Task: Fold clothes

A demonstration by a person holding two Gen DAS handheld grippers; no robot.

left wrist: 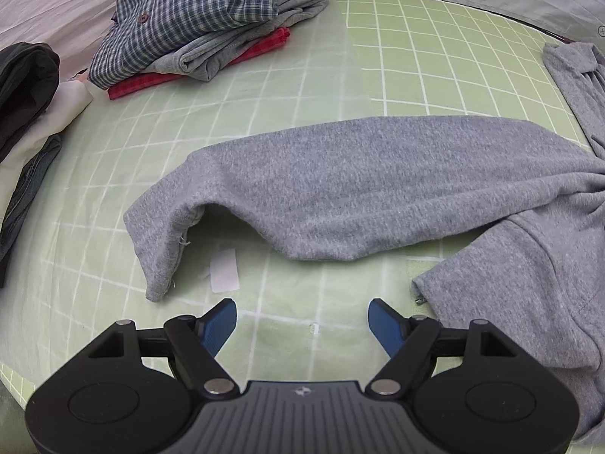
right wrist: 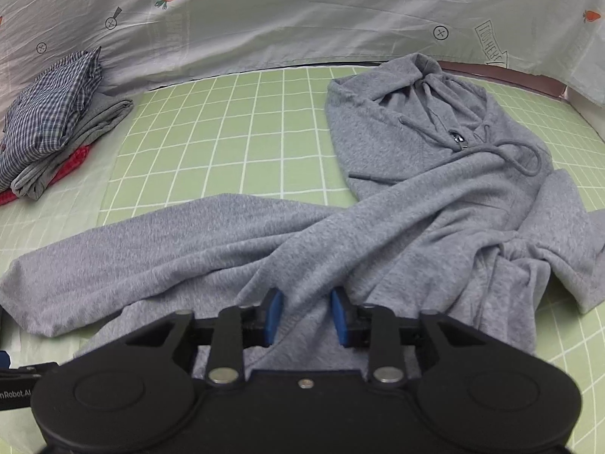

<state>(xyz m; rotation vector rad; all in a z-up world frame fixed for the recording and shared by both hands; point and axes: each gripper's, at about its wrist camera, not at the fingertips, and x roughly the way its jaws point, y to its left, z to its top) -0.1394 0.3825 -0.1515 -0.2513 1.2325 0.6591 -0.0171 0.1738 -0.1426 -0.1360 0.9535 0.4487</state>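
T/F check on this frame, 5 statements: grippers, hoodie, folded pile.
1. The left gripper is open over bare sheet. True.
2. The right gripper holds nothing. False: hoodie fabric sits between its blue pads.
3. The checked shirt tops the folded pile. True.
4. The hoodie is folded neatly. False: it lies crumpled, one sleeve stretched out sideways.
5. The red garment lies at the pile's bottom. True.

The hoodie point(left wrist: 378, 185) runs off the right edge; the dark clothes point(left wrist: 22, 87) run off the left.
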